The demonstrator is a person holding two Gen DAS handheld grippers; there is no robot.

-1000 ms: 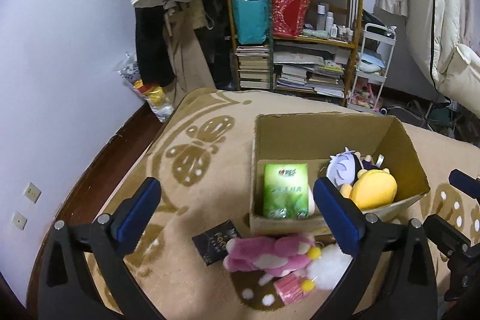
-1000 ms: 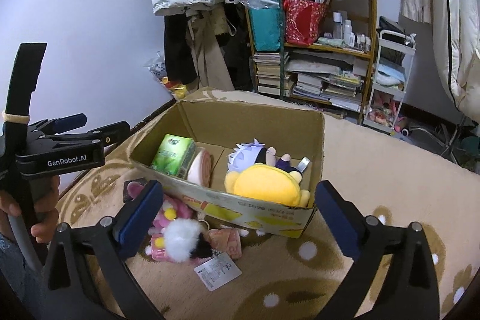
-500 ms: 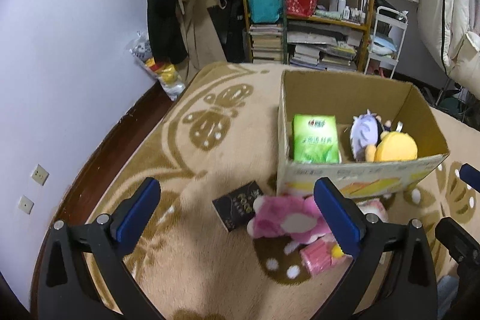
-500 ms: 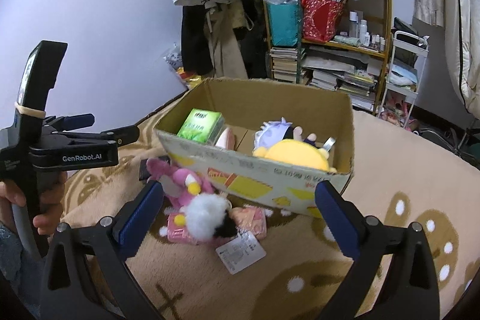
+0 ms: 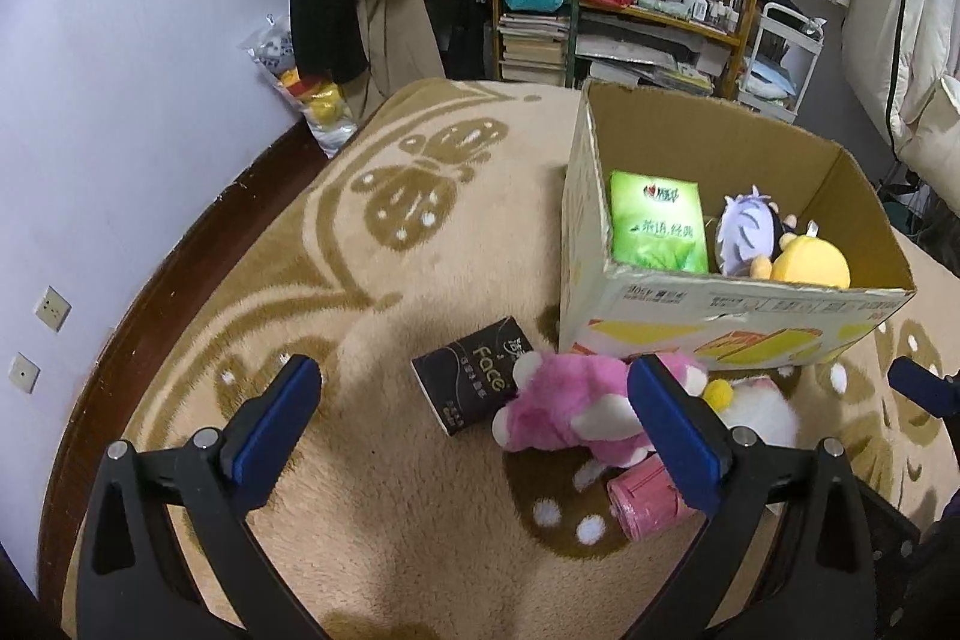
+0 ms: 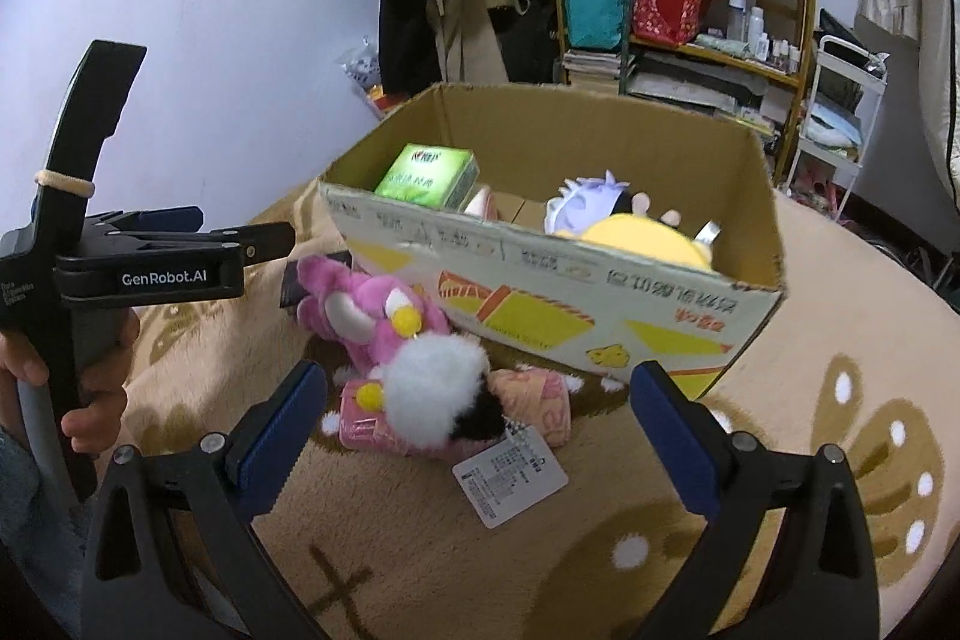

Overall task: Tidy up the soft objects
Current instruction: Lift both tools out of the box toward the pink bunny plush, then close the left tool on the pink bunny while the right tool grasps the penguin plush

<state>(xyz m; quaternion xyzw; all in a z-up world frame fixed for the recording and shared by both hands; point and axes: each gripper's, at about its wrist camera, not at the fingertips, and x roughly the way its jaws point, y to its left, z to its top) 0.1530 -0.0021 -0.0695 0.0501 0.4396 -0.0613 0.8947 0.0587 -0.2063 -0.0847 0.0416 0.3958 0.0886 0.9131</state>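
Both grippers were wide apart and holding nothing: the left gripper (image 5: 474, 421) hung over the rug (image 5: 372, 490), and the right gripper (image 6: 477, 415) sat low in front of the box (image 6: 600, 316). Still loose on the rug, right against the box's front wall: a pink plush (image 5: 576, 415), a white fluffy toy (image 6: 435, 382), a pink pack (image 5: 645, 502) and a black pack (image 5: 471, 382) just beside the plush. Already in the box were a green tissue pack (image 5: 657, 223), a purple-haired doll (image 5: 747, 232) and a yellow plush (image 5: 810, 268).
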